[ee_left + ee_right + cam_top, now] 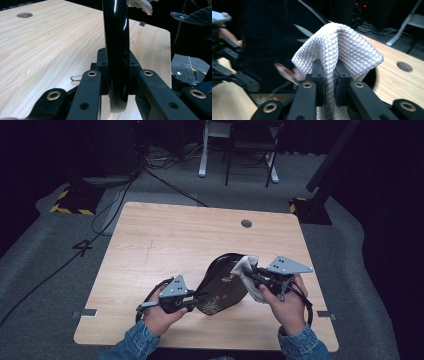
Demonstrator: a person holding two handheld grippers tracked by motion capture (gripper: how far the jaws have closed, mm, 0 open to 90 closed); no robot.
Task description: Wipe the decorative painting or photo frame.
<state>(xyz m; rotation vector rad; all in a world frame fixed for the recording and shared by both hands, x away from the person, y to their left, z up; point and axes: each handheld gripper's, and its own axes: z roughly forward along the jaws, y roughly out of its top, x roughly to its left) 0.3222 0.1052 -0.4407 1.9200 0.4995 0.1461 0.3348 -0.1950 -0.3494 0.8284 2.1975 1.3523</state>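
— High view first: where does the tray sit?

— Toward the near right part of the counter, tilted up on edge, its dark flowered face turned toward the person. The left hand-held gripper pinches its near-left rim; in the left gripper view that glossy black rim stands upright between the two jaws, which press it from both sides.

— And the other side?

— The right hand-held gripper is pinched on a white quilted cloth, held against the tray's upper right edge. In the right gripper view the cloth drapes over both jaw tips like a hood.

— How much room is there to move?

— Plenty. The far and left stretches of the counter are bare wood, with a round cable hole near the far edge. The tray is well apart from the far, left and right edges. The near edge is closer, just beyond the person's sleeves. A small wire clip lies on the wood just beside the left jaws.
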